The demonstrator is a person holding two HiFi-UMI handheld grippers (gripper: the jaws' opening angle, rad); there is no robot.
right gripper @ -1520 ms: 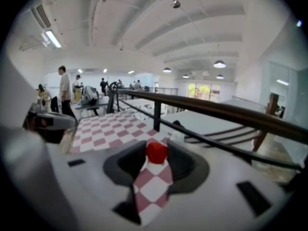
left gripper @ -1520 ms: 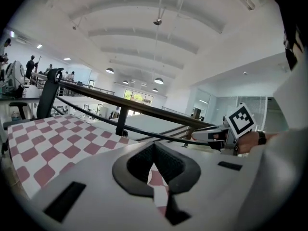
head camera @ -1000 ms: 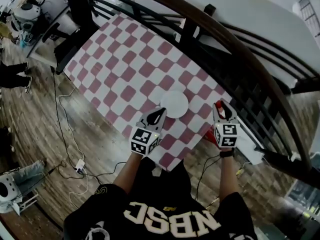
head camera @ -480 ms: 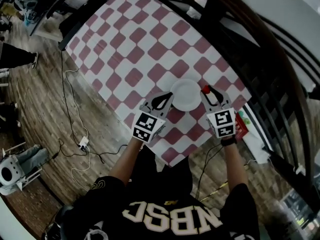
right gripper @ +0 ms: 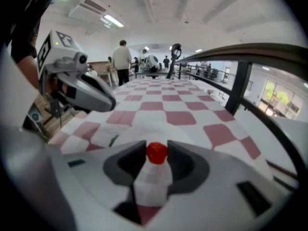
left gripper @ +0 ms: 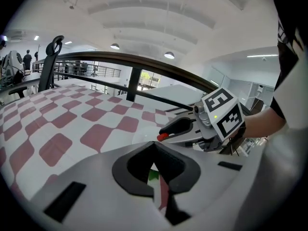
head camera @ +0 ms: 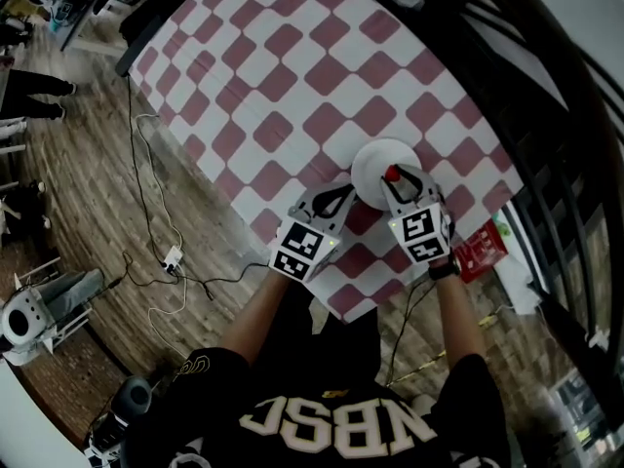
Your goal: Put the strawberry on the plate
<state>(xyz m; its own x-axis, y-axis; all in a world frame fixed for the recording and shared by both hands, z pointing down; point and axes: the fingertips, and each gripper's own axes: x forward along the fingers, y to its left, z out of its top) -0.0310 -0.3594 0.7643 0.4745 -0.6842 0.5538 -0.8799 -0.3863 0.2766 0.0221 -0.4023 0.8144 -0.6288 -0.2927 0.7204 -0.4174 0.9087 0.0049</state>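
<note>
The small red strawberry is pinched between the tips of my right gripper, which is shut on it. It hangs over the near part of the white plate on the red-and-white checked table. In the right gripper view the strawberry sits between the two jaws, with the plate just beyond and below. My left gripper is to the left of the plate, its jaws shut and nothing in them. From the left gripper view I see the right gripper with the strawberry at its tip.
A red packet lies at the table's near right edge. A dark railing runs along the table's far right side. Cables and a power strip lie on the wooden floor to the left. People stand far behind the table.
My right gripper has carried the strawberry leftwards from beside the plate to over it. The left gripper has stayed close to the plate's left edge.
</note>
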